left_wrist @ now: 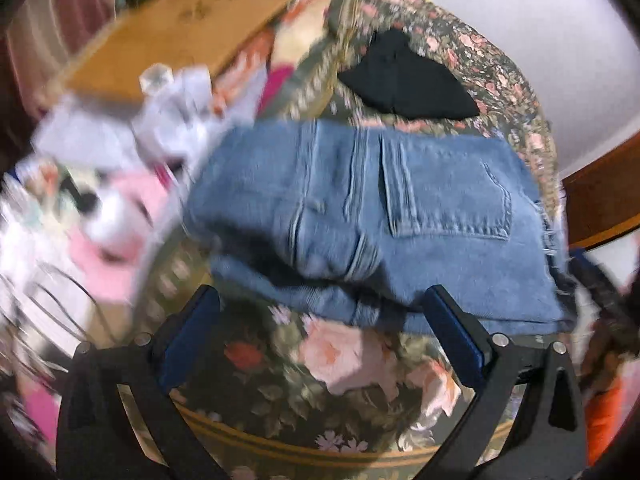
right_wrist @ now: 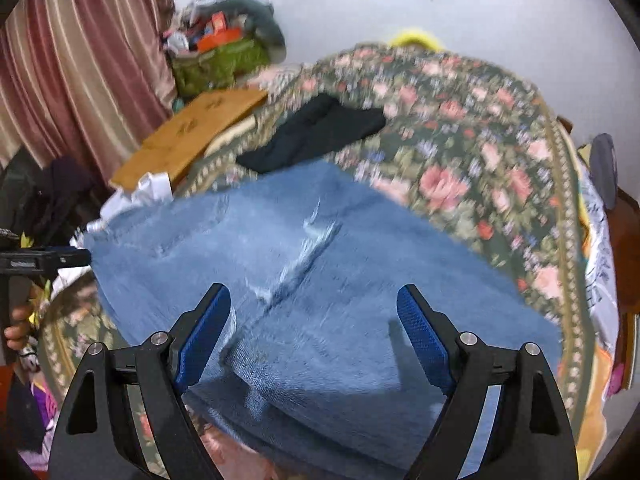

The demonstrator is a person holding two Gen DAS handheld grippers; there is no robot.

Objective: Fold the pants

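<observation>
Blue jeans [left_wrist: 372,216] lie folded into a thick stack on a floral bedspread [left_wrist: 320,392], back pocket facing up. My left gripper [left_wrist: 324,300] hovers open just in front of the stack's near edge, nothing between its blue pads. In the right wrist view the same jeans [right_wrist: 304,280] spread wide below my right gripper [right_wrist: 312,300], which stands open above the denim with empty jaws. The left gripper's black tip [right_wrist: 48,260] shows at that view's left edge, with a hand [right_wrist: 18,328] below it.
A black garment [left_wrist: 404,76] lies on the bedspread beyond the jeans. A brown cardboard box [left_wrist: 176,36] and a pile of white and pink clothes [left_wrist: 120,200] crowd the left side. A striped curtain [right_wrist: 80,64] hangs at the left, with a green bag [right_wrist: 220,60] beside it.
</observation>
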